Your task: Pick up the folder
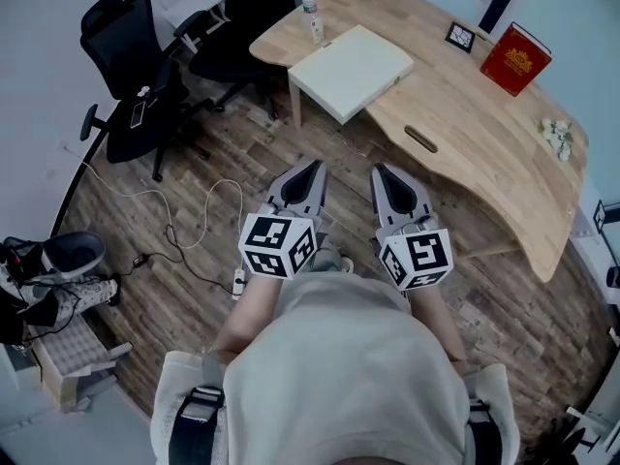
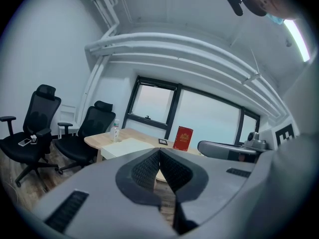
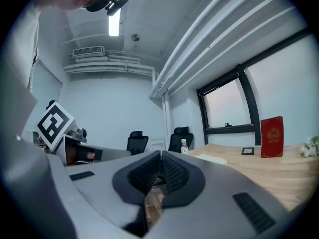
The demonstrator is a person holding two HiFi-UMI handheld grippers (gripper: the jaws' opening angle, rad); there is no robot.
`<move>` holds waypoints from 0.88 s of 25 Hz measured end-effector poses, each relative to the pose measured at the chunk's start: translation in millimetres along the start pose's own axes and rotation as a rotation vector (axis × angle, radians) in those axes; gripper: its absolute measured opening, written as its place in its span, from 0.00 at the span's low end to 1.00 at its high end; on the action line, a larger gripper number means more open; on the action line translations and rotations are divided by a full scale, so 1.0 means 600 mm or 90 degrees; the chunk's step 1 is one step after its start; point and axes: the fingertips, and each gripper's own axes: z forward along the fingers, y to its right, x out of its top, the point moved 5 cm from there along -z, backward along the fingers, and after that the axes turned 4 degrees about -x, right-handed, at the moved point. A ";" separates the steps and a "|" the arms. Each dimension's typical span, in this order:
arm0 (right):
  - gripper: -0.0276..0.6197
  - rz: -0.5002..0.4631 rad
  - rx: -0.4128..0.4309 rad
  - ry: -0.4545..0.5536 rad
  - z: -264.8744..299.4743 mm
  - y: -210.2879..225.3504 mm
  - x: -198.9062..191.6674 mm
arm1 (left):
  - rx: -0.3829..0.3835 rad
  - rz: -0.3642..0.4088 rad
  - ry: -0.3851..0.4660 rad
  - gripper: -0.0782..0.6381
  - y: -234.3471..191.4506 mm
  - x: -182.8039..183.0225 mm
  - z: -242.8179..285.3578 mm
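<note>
L gripper (image 1: pixel 314 168) & R gripper (image 1: pixel 382 171): both jaws closed tight, nothing held, hover by person's waist, well apart from desk (image 1: pixel 465 134). Pale flat folder (image 1: pixel 351 71) lies on desk's near end, corner seems to overhang, bottle (image 1: pixel 312 17) near. Prob light, fairly stiff, smooth cover, may slip; pinch at overhanging edge

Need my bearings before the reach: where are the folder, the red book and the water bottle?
folder (image 1: pixel 351 71), head view, middle of its pale top face.
red book (image 1: pixel 515 58), head view, centre of its cover.
water bottle (image 1: pixel 313 22), head view, its body below the cap.
</note>
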 end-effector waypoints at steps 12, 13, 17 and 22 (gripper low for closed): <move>0.07 0.008 0.011 -0.006 0.015 0.010 -0.008 | 0.017 -0.020 -0.025 0.14 -0.018 -0.017 0.003; 0.07 0.006 0.009 -0.005 0.018 0.012 -0.009 | 0.016 -0.022 -0.026 0.14 -0.021 -0.019 0.007; 0.07 -0.012 0.016 -0.015 0.034 0.017 -0.014 | 0.017 -0.032 -0.031 0.14 -0.035 -0.022 0.030; 0.07 -0.012 0.025 -0.024 0.062 0.035 -0.016 | 0.016 -0.044 -0.038 0.14 -0.059 -0.020 0.071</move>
